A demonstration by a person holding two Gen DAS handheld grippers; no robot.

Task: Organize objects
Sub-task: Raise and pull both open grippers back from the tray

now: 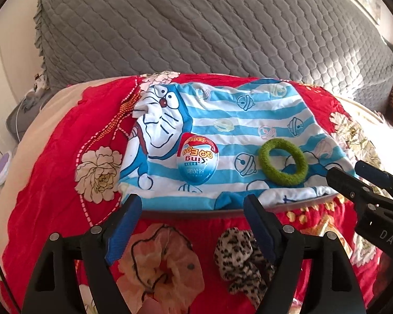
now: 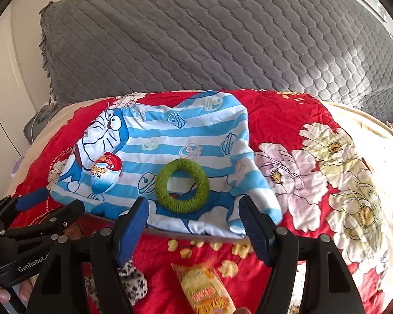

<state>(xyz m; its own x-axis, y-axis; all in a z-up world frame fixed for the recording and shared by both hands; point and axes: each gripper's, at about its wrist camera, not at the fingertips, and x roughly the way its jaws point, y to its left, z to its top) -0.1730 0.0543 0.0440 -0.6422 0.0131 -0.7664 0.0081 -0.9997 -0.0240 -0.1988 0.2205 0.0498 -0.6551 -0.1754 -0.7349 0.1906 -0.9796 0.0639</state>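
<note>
Nearest the left gripper, a leopard-print fabric scrunchie lies crumpled on the red floral bedspread, just under and between its two blue-padded fingers. That claw is spread wide and holds nothing; I cannot tell whether a pad brushes the scrunchie.

Beyond its tips sits a flat tray draped in a blue-and-white striped cartoon-cat cloth. On the cloth a foil-wrapped chocolate egg with a red top and blue bottom lies ahead of the left claw, and a fuzzy green ring hair tie lies beside it to the right, apart from it.

From the other side, the right gripper is also wide apart and empty, its fingertips at the tray's near edge with the green ring just ahead between them. A yellow-and-orange snack packet lies on the bedspread below that claw. Behind everything stands a grey quilted cushion.
</note>
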